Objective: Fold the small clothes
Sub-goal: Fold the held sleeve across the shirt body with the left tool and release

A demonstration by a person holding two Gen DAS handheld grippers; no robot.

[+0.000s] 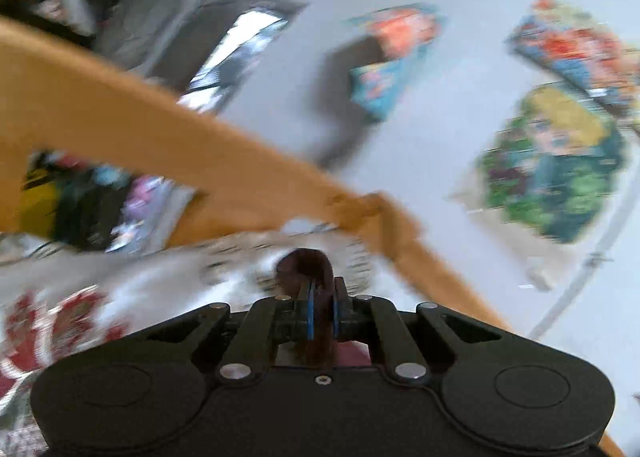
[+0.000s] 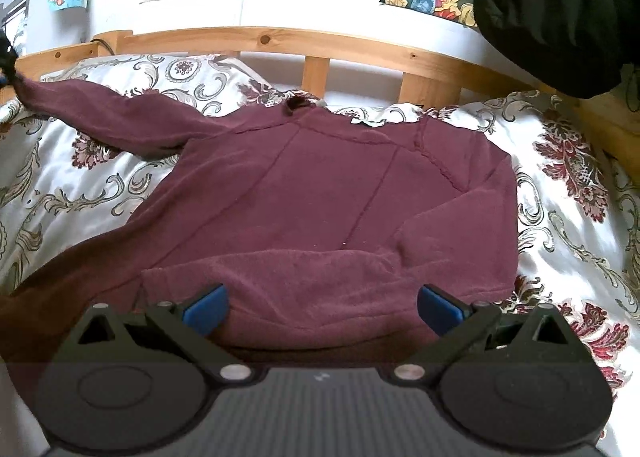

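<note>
Maroon sweater (image 2: 320,193) on white bedspread (image 2: 568,217) with dark-red floral scrolls.

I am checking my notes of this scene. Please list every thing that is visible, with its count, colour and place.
Maroon fleece sweater: one, dark red, spread on the bed, one sleeve pulled out to the left.
Floral patterned bed cover: one, white with red and grey, under the sweater.
Wooden bed rail: one, light brown, behind the bed.
Colourful wall posters: several, on the white wall.
Black bag: one, upper right.
Left gripper: jaws shut on the sleeve.
Right gripper: jaws open, above the hem.
</note>
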